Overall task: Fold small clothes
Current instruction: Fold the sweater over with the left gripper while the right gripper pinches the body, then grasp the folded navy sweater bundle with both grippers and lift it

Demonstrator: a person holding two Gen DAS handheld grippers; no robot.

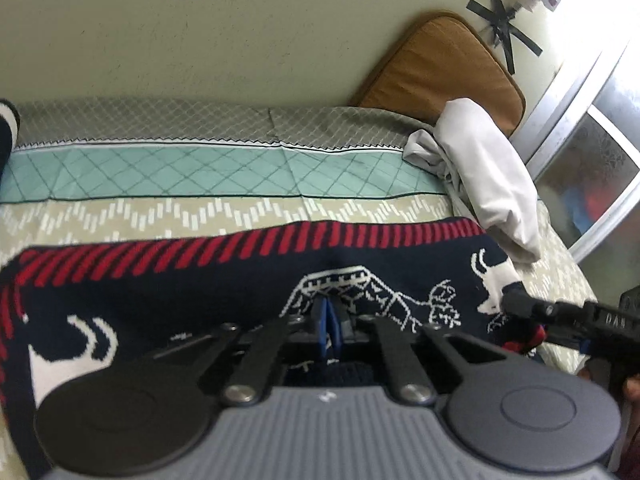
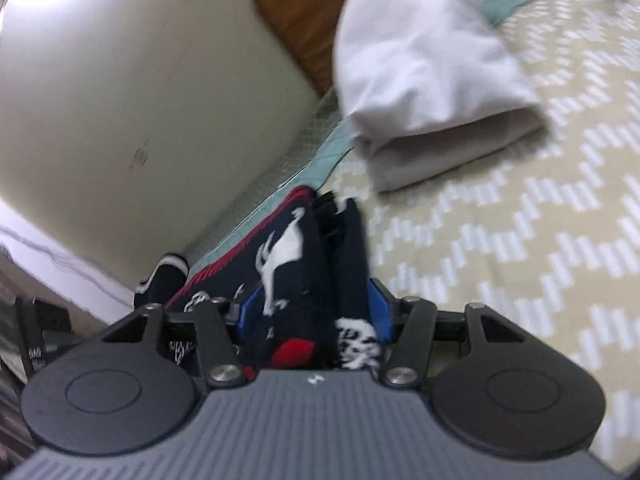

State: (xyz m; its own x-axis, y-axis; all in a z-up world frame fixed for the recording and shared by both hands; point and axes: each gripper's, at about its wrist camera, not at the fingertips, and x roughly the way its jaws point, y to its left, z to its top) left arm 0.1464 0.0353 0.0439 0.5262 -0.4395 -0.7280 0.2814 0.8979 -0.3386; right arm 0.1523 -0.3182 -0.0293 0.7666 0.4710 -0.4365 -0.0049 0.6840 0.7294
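Navy patterned sweater spread on the bedspread — left gripper pressed together over its middle, right gripper spread, bunched edge lying between its blue pads.

**Open bedspread ahead, clutter at the window end**

Beyond the navy sweater a broad band of patterned bedspread lies bare up to the wall. Toward the window, a folded white cloth and a brown cushion block the corner. The bedspread beside the white cloth is free.
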